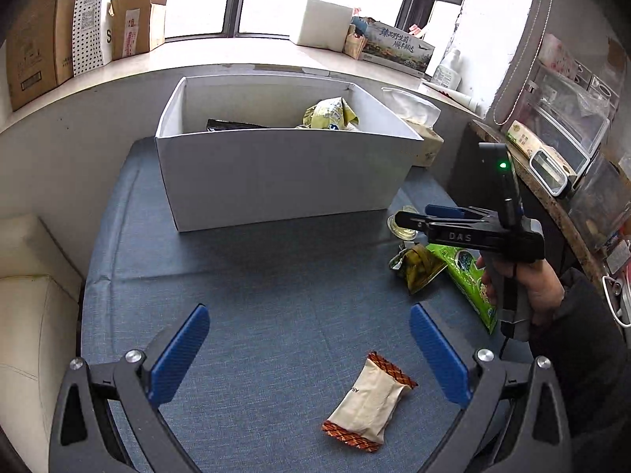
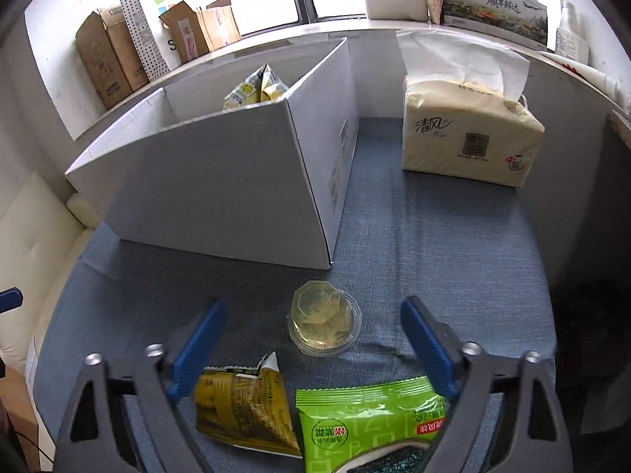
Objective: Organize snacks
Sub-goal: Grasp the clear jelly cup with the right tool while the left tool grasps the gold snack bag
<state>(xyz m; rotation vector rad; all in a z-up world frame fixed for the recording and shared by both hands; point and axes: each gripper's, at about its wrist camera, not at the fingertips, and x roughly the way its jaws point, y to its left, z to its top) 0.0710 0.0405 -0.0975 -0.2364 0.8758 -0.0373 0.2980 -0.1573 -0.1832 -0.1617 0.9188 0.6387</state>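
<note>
The right gripper (image 2: 313, 349) is open; its blue fingers (image 2: 201, 339) straddle the olive-yellow packet (image 2: 244, 406) and the bright green packet (image 2: 370, 421), and the pads press on nothing. Both packets lie side by side, touching, at the near edge of the blue cloth (image 2: 453, 256). The jelly cup (image 2: 324, 321) stands just beyond the fingertips, between the packets and the near corner of the white box (image 2: 221, 189).

The left gripper (image 1: 309, 347) is also open and empty. The beige wrapped biscuit (image 1: 368, 402) lies flat on the cloth between its fingers (image 1: 181, 351), closer to the right-hand one, with no contact visible.

Step in hand, as judged: approach to pick-up. Several snacks remain loose on the cloth, while the box already holds a yellow-green pouch (image 1: 331, 114) and a dark packet (image 1: 232, 124).

Next move, as judged: lower each gripper until its pads flank one item, close, lift clear of the box wall, and release inside. The right gripper must select one packet; because the two touch, closing may pinch both or push one aside. The flat biscuit gives little height to grip, so the pads must reach the cloth.

Surroundings: a tissue pack (image 2: 469, 138) stands near the far right corner of the cloth, well apart from the packets. The tall box wall is the main obstruction on the transfer path. Cartons line the windowsill (image 1: 244, 59) behind.
</note>
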